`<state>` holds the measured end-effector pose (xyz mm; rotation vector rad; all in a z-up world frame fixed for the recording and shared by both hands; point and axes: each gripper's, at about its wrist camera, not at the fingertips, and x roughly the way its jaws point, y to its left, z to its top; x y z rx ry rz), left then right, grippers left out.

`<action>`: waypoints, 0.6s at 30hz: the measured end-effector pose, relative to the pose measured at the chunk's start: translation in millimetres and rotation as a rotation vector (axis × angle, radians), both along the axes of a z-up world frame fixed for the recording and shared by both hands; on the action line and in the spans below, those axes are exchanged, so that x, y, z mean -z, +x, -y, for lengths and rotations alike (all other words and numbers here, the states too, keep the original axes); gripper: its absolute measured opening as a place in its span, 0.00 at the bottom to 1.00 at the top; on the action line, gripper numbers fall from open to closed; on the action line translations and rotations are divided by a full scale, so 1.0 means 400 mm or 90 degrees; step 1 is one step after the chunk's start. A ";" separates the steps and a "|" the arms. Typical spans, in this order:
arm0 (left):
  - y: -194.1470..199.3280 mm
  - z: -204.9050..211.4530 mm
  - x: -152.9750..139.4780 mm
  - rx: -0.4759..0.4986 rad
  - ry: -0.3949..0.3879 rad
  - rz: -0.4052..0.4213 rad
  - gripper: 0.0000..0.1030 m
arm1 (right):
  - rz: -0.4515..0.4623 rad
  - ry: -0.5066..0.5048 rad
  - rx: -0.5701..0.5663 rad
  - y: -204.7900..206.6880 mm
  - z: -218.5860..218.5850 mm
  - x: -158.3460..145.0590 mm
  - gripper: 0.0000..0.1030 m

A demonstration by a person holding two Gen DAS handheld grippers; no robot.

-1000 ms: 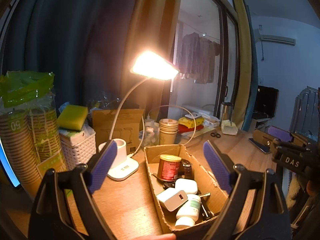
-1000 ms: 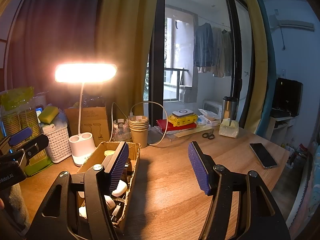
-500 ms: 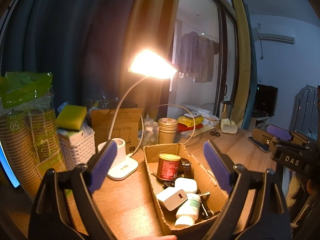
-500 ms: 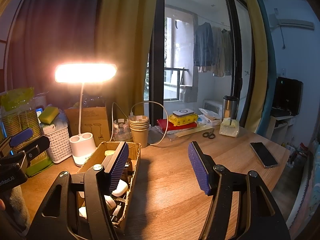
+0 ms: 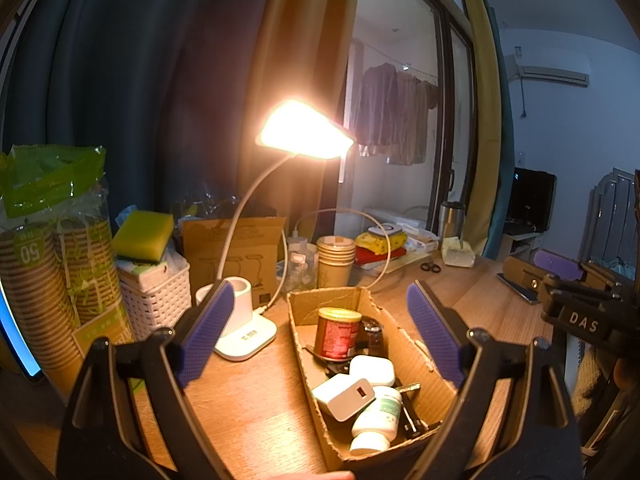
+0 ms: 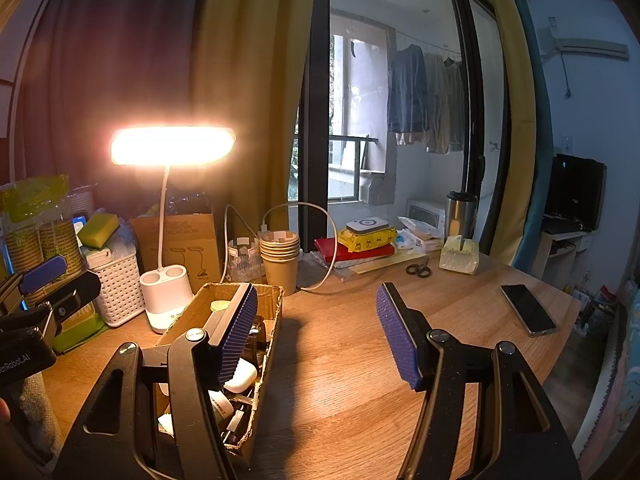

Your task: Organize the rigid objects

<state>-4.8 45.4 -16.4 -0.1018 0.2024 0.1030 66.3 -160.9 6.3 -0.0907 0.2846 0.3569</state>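
2 grippers, left [image 5: 320, 330] and right [image 6: 316, 334], fingers spread wide, empty, 1 cardboard box [image 5: 424, 354], 1 lamp [image 5: 304, 130]

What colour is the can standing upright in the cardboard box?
The can is red with a gold lid; it shows best in the left wrist view, at the far end of the cardboard box.
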 end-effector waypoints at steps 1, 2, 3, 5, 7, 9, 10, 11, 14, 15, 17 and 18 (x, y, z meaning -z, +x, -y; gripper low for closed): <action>0.000 0.000 0.000 0.000 0.000 0.000 0.87 | 0.000 -0.001 0.000 0.000 0.000 0.000 0.63; 0.000 0.000 0.000 0.000 0.000 0.000 0.87 | 0.000 -0.001 0.000 -0.001 0.000 0.000 0.63; 0.000 0.000 0.000 0.000 0.000 0.000 0.87 | -0.001 -0.001 -0.001 -0.001 -0.001 0.000 0.63; 0.000 0.000 0.000 0.001 0.000 0.000 0.87 | -0.001 0.000 -0.001 -0.001 -0.001 0.000 0.63; 0.000 0.000 0.000 0.000 0.001 0.000 0.87 | -0.003 0.001 0.000 0.001 -0.002 -0.001 0.63; 0.000 0.000 0.000 0.001 0.000 0.000 0.87 | -0.002 0.002 0.001 -0.001 -0.003 -0.001 0.63; 0.000 0.000 0.000 0.000 0.001 0.000 0.87 | -0.002 0.001 0.000 0.000 -0.002 -0.001 0.63; 0.000 0.000 0.000 0.000 0.001 0.000 0.87 | -0.003 0.002 0.000 0.000 -0.002 -0.001 0.63; 0.000 0.000 0.001 0.001 0.001 -0.001 0.87 | -0.002 0.002 0.000 0.001 -0.002 0.000 0.64; 0.000 0.000 0.001 0.000 0.000 -0.001 0.87 | -0.003 0.002 0.001 0.002 -0.002 0.000 0.64; -0.001 0.001 0.000 0.000 0.000 0.000 0.87 | -0.003 0.004 0.002 0.001 -0.002 0.000 0.64; -0.001 0.001 0.000 0.000 0.000 0.000 0.87 | -0.003 0.004 0.002 0.001 -0.002 0.001 0.64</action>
